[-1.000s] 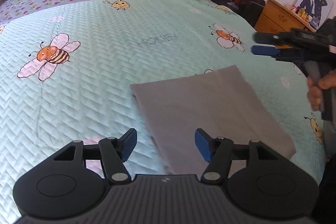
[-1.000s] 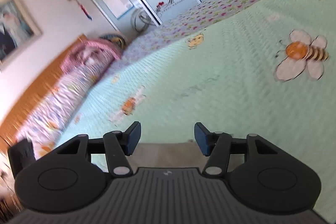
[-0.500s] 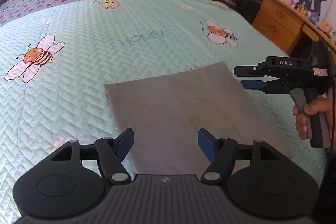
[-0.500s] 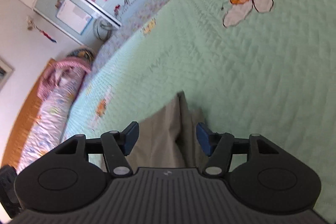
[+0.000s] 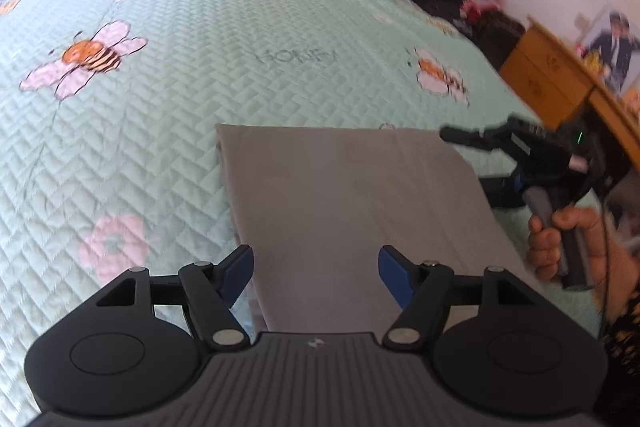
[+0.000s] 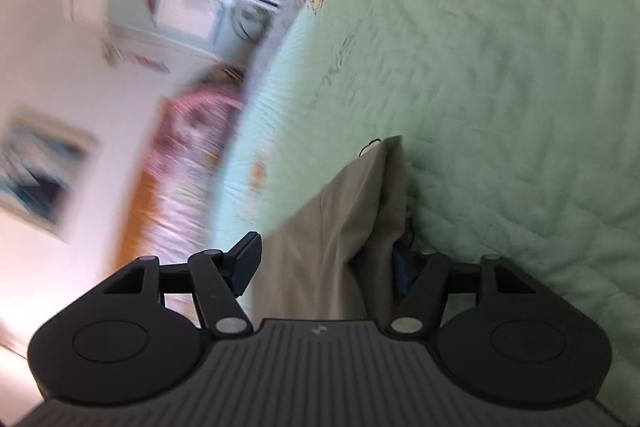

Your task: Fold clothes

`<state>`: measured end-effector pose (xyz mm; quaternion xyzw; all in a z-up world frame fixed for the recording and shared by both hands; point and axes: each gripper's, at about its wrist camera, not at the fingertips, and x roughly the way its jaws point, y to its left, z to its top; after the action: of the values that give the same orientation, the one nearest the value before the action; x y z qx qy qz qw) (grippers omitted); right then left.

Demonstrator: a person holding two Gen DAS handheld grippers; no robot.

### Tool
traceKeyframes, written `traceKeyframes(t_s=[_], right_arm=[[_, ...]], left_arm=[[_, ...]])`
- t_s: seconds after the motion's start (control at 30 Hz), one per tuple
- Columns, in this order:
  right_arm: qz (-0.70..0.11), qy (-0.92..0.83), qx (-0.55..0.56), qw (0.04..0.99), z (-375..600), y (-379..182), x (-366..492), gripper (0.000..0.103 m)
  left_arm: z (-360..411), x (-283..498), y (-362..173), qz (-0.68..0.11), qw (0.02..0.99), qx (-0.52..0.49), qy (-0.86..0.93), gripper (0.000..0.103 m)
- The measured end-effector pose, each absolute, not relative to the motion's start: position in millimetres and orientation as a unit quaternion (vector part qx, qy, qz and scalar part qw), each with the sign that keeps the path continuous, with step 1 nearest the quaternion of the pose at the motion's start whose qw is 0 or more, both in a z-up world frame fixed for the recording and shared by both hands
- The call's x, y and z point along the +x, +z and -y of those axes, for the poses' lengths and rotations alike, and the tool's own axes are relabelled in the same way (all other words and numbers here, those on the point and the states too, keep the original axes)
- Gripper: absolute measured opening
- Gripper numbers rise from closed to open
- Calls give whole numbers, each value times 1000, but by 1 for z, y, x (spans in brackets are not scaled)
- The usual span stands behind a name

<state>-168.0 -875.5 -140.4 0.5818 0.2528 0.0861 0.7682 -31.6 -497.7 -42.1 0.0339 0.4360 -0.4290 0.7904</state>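
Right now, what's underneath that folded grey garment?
The folded grey garment lies flat on the mint bee-print quilt. Whatever quilt pattern sits beneath it is covered, and nothing else shows.

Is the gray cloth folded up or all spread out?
Folded. The gray cloth lies as a neat rectangle on the bed, with stacked layers at its edge.

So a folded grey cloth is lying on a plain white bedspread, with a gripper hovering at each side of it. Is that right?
Not quite. The bedspread is not plain white: it is a mint-green quilted cover printed with cartoon bees, as the left wrist view shows. The folded grey cloth does lie on it, with the left gripper and right gripper at its sides.
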Motion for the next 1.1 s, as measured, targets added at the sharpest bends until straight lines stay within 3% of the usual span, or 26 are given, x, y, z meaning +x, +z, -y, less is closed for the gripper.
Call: traceKeyframes(t_s=[0.03,0.17,0.37,0.47,0.6,0.93,1.1], right_arm=[[-239,90,605,754,882,-147,-173,50],[-187,79,657,726,891,-155,-195,53],[-216,-23,522,825,856,-101,-229,72],[-200,-5,514,834,834,-86,-250,72],[-190,4,527,829,812,-88,-277,80],[-195,8,484,853,769,-81,-295,81],[-211,17,469,857,761,-86,-289,81]], left_arm=[[493,-32,-42,-435,793,20,-425,72],[471,-32,-43,-440,807,-37,-393,73],[437,-36,-47,-450,814,-95,-354,73],[424,-33,-57,-471,795,-159,-348,74],[417,-34,-75,-493,755,-250,-353,74],[433,-56,-85,-513,736,-268,-352,76],[434,-66,-93,-550,679,-330,-358,77]])
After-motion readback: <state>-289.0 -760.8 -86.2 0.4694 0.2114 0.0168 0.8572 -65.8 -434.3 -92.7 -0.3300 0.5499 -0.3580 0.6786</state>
